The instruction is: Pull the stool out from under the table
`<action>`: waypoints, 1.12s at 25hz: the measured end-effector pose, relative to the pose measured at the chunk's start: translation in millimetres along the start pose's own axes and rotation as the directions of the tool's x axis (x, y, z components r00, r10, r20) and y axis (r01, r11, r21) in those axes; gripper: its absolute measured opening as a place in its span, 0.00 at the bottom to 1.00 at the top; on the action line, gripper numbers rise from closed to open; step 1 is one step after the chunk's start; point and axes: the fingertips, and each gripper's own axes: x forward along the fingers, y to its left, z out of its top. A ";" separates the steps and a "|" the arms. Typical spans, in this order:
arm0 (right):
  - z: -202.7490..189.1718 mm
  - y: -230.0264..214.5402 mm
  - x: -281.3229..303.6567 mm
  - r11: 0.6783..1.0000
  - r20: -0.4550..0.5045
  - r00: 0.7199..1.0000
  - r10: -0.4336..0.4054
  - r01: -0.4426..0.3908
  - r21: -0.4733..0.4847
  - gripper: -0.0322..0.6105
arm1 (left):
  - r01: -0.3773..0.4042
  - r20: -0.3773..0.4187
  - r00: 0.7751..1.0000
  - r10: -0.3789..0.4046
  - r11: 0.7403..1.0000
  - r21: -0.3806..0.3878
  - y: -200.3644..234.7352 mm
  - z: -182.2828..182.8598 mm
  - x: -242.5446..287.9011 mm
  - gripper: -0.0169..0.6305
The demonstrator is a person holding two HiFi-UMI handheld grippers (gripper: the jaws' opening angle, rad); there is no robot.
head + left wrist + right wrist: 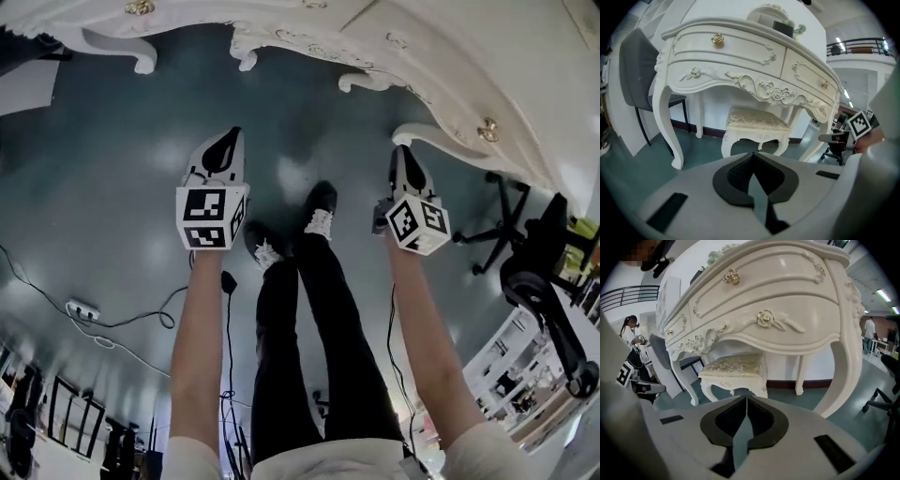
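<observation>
A white carved stool (757, 123) with a pale patterned cushion stands tucked under the ornate white dressing table (740, 56). The right gripper view shows the same stool (733, 367) beneath the table's curved apron (778, 310). In the head view the table's edge (309, 37) runs along the top. My left gripper (230, 139) and right gripper (401, 155) hang side by side above the teal floor, short of the table. Both are shut with nothing between the jaws, as the left gripper (753, 158) and right gripper (746, 400) show close up. Neither touches the stool.
A grey chair (635, 70) stands left of the table. A black office chair (539, 253) is at the right. Cables and a power strip (82, 309) lie on the floor at the left. My own feet (319, 214) are between the grippers. A person (630, 331) stands far off.
</observation>
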 end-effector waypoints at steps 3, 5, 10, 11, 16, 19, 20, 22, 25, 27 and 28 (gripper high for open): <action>-6.3 -8.9 27.1 0.999 0.012 1.000 0.028 -0.027 -0.028 0.12 | 0.012 0.034 0.999 -0.011 0.999 -0.039 5.5 -9.0 27.4 0.05; -14.5 -11.5 45.7 0.997 0.004 0.999 0.051 -0.050 -0.065 0.12 | 0.015 0.030 0.999 -0.014 1.000 -0.019 8.1 -20.3 45.5 0.05; -32.1 -18.0 82.9 0.995 -0.022 0.997 0.076 -0.077 -0.059 0.12 | 0.073 -0.040 0.997 -0.069 0.992 0.102 17.2 -39.2 86.4 0.05; -33.5 -19.6 89.7 0.995 -0.023 0.997 0.077 -0.078 -0.056 0.12 | 0.078 -0.044 0.996 -0.073 0.989 0.127 22.3 -39.0 95.2 0.05; -42.5 -28.6 117.5 0.992 -0.041 0.996 0.085 -0.088 -0.085 0.20 | 0.067 -0.044 0.997 -0.060 0.979 0.191 50.7 -32.9 131.5 0.05; -53.1 -37.8 132.5 0.992 -0.076 0.994 0.085 -0.091 -0.083 0.34 | 0.065 -0.040 0.997 -0.059 0.980 0.187 68.9 -26.9 148.2 0.10; -56.0 -40.0 137.8 0.991 -0.092 0.991 0.092 -0.100 -0.087 0.36 | 0.077 -0.054 0.996 -0.067 0.973 0.218 72.5 -26.1 154.8 0.19; -59.1 -42.2 148.4 0.985 -0.122 0.984 0.132 -0.144 -0.097 0.43 | 0.093 -0.086 0.994 -0.070 0.950 0.299 77.4 -25.1 168.0 0.27; -61.3 -41.0 164.1 0.971 -0.155 0.966 0.207 -0.223 -0.092 0.50 | 0.075 -0.109 0.993 -0.041 0.939 0.334 86.3 -27.8 187.2 0.40; -60.2 -42.5 173.9 0.967 -0.168 0.961 0.219 -0.238 -0.096 0.51 | 0.064 -0.115 0.993 -0.030 0.949 0.309 90.4 -30.0 201.6 0.50; -58.9 -43.5 178.3 0.966 -0.174 0.960 0.217 -0.237 -0.101 0.51 | 0.070 -0.114 0.993 -0.037 0.952 0.299 89.5 -29.5 208.9 0.53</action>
